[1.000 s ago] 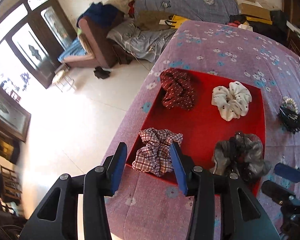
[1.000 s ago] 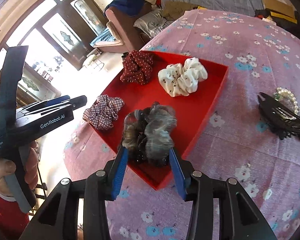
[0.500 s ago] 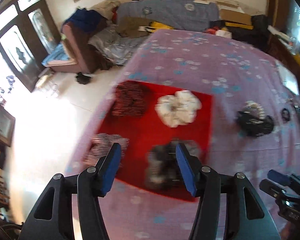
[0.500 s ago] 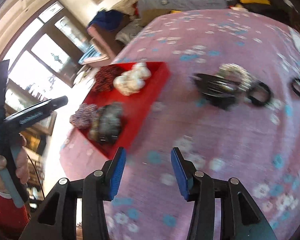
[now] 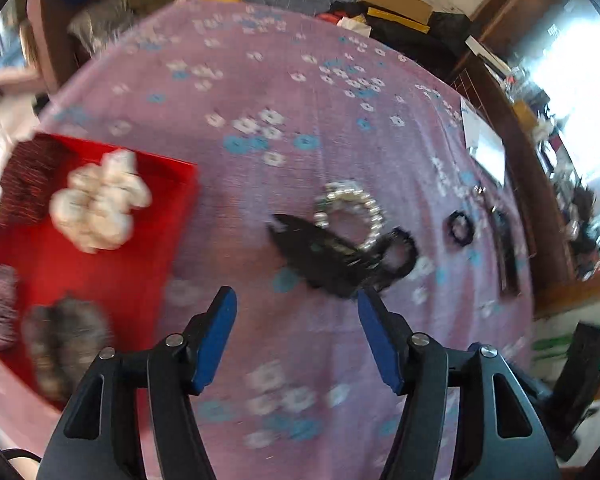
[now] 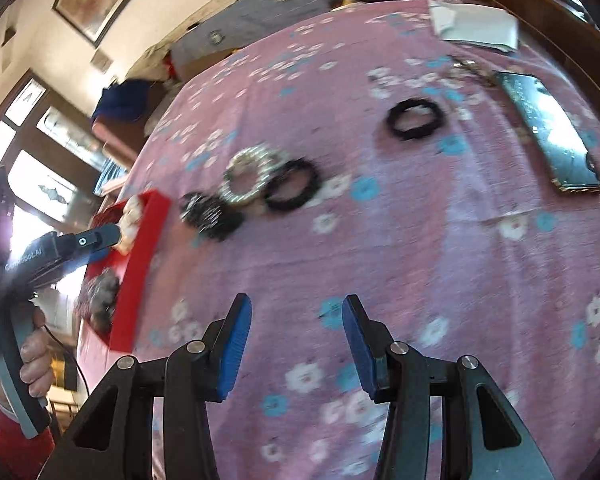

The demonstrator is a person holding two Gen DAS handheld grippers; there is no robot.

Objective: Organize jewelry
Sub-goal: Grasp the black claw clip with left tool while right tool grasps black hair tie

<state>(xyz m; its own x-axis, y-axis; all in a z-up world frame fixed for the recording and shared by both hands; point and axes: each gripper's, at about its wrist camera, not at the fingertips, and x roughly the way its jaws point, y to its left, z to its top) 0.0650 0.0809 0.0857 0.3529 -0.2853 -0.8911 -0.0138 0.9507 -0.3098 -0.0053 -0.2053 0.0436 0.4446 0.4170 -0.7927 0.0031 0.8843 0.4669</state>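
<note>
Both tongs swung off tray; jewelry blurred

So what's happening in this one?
A person with a gripper in each hand is sorting hair accessories on a flowered purple cloth. Four scrunchies already lie in the red tray. Both grippers are empty: the left gripper, its jaws opening, points at the black hair claw beside the pearl bracelet; the right gripper hovers open over bare cloth. Two black hair ties are still loose.

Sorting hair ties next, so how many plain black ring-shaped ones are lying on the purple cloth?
2: one black ring touches the pearl bracelet; the other black ring lies alone nearer the phone. More may be hidden.
</note>
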